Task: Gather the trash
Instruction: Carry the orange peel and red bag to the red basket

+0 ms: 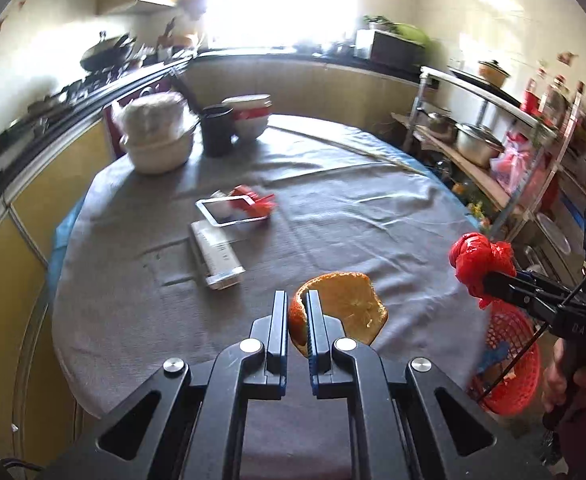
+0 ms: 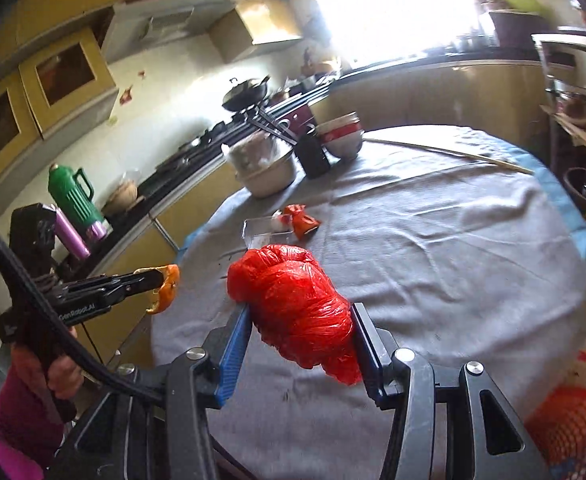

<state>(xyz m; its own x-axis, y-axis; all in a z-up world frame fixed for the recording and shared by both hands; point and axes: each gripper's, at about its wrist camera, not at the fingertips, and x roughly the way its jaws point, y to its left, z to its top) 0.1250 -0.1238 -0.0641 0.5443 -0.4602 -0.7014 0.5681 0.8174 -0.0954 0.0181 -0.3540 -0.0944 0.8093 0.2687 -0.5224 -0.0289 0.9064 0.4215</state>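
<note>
Trash is held in both grippers above the round table covered with a grey cloth [image 1: 333, 200]. One curled piece of orange peel [image 1: 345, 308] is pinched at its edge by the left gripper [image 1: 296, 308], and the two fingers are almost shut on it. One crumpled red plastic bag [image 2: 297, 308] is squeezed between the blue pads of the right gripper [image 2: 301, 340], whose fingers are kept partly apart by the fat bag. Both pieces are lifted clear of the cloth.

One red plastic mesh basket [image 1: 513, 364] is seen below the table edge, on the right side. Some scraps can be seen inside it already, but what they are cannot be told. It is judged that the peel and the bag are meant to be dropped in there next, so two pieces are picked up but not yet put away.

More trash looks to be left on the cloth. One torn red wrapper [image 1: 255, 200] is lying beside one clear flat plastic tray [image 1: 229, 210], and one long white carton [image 1: 217, 256] is lying just in front of them. So about three pieces are still to be collected.

At the far side, a small stack of bowls [image 1: 249, 116], one black cup [image 1: 217, 130] and one covered white bowl [image 1: 157, 140] are kept; these do not look like trash.
</note>
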